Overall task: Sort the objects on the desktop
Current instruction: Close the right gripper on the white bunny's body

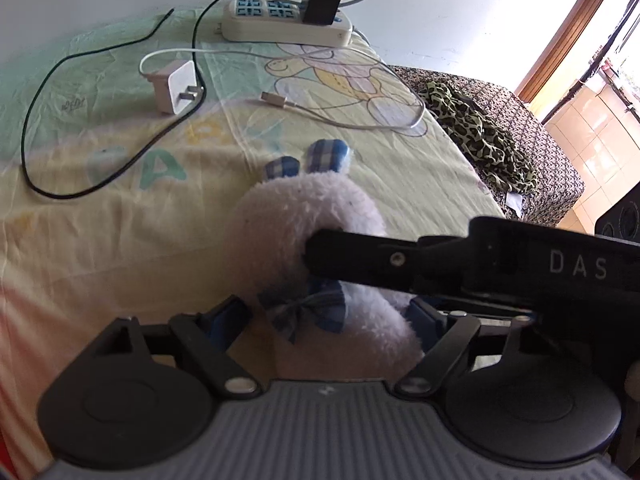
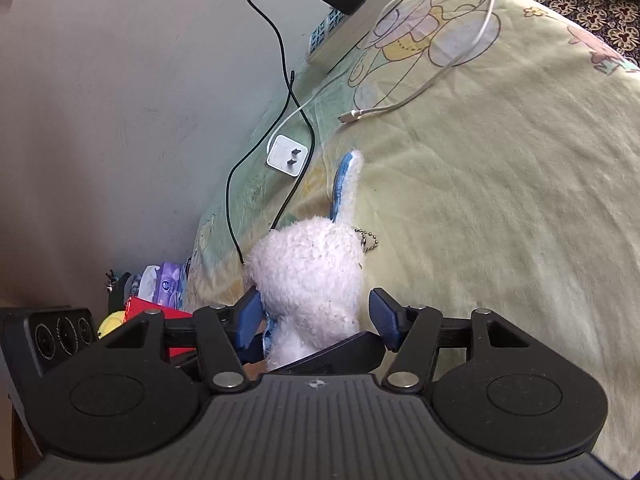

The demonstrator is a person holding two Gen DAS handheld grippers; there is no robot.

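Bunny flanked by both grippers near the table edge.
Open cloth is seen ahead. Left gripper and right gripper are spread wide around it, not clamped.

Left gripper jaws spread wide, blue pads either side of plush toy, right gripper jaws parted too, loosely flanking it, reaching across left's view.

Left wrist view looks low across the sheet toward the wall-side power strip. Right wrist view faces the same strip from another angle. Both sit close behind the plush rabbit.
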